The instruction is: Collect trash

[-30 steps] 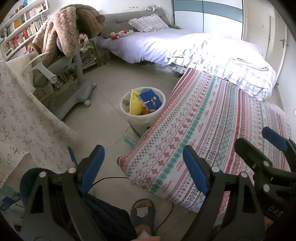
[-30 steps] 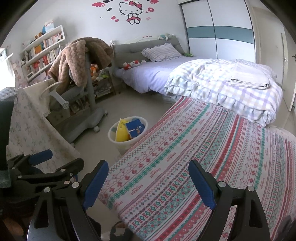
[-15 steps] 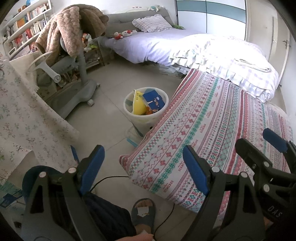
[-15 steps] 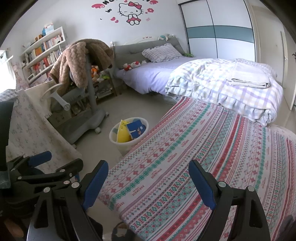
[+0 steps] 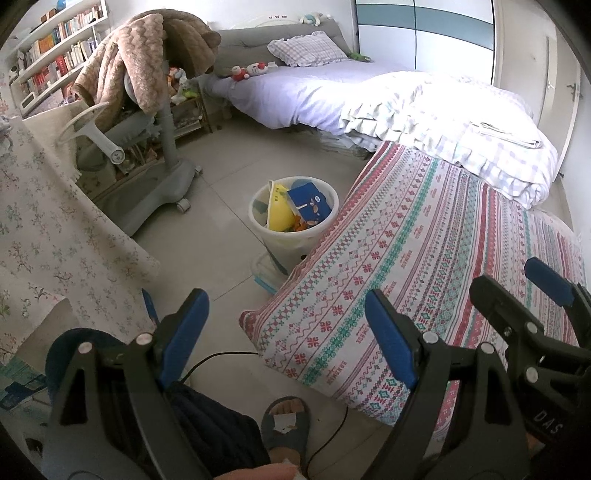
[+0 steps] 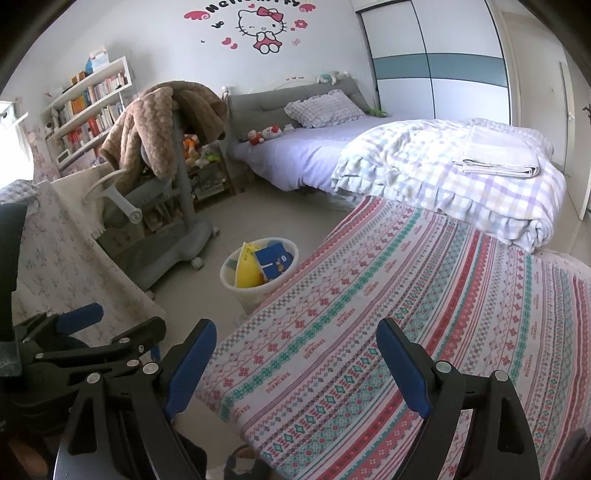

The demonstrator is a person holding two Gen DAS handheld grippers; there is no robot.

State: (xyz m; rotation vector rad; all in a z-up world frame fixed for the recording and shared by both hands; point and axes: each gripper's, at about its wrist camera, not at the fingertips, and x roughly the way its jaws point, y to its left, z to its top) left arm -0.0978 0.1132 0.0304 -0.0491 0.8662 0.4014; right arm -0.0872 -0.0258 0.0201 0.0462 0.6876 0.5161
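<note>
A pale tiled floor lies between a grey-headboard bed and a patterned striped mattress. Bookshelves line the left wall; a Hello Kitty decal decorates the white wall beside the wardrobe.

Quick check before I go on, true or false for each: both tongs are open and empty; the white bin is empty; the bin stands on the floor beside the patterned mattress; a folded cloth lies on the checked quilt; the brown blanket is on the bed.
1. Left tongs and right tongs are open and empty: true.
2. White bin is empty: false, it holds a yellow packet and a blue packet.
3. Bin stands on the floor beside the patterned mattress: true.
4. Folded cloth lies on the checked quilt: true.
5. Brown blanket is on the bed: false, it hangs over the grey chair.
</note>
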